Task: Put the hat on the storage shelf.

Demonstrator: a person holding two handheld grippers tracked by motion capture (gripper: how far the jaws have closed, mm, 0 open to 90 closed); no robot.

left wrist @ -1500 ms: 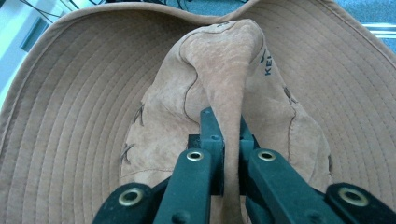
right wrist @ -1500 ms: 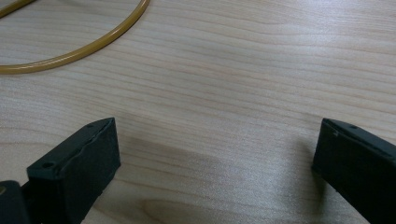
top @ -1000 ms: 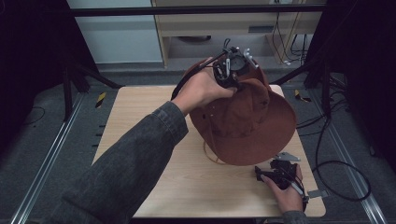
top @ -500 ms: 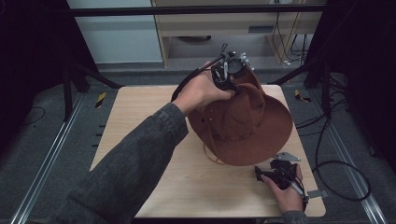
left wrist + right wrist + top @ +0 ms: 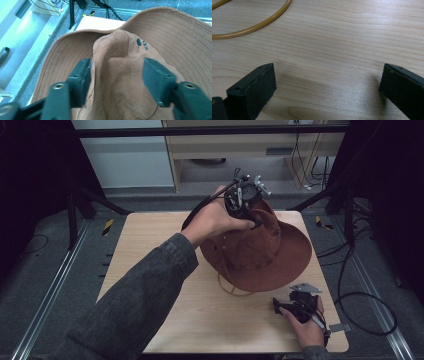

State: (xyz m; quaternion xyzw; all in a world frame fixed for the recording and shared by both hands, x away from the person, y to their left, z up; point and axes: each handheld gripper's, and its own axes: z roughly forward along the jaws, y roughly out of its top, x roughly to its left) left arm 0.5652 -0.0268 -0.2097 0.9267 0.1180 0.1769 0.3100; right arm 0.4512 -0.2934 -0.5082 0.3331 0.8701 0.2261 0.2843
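Material: brown suede, stitched in rings round the brim.
Hat [image 5: 260, 247]: it sits on the far right part of the counter [image 5: 150, 250], crown up and creased, brim spread flat towards the right edge.
Chin cord [image 5: 231, 289]: a yellowish loop trails out from under the near brim onto the wood; the right gripper view catches an arc of it [image 5: 257, 23].
Left gripper [image 5: 243, 202]: held over the crown's far side, pointing down. Its jaws have just been opening; the crown's ridge stands between them, and in the left gripper view the pads [image 5: 81, 75] look parted from the suede, so I read it as let go.
Right gripper [image 5: 295, 306]: resting near the front right corner, jaws spread wide over bare wood, nothing in them.
Risk: the crown looks dented where it was pinched; lifting the left gripper away carelessly could snag the soft suede and drag the hat towards the counter edge. The loose cord could also catch on the right gripper.
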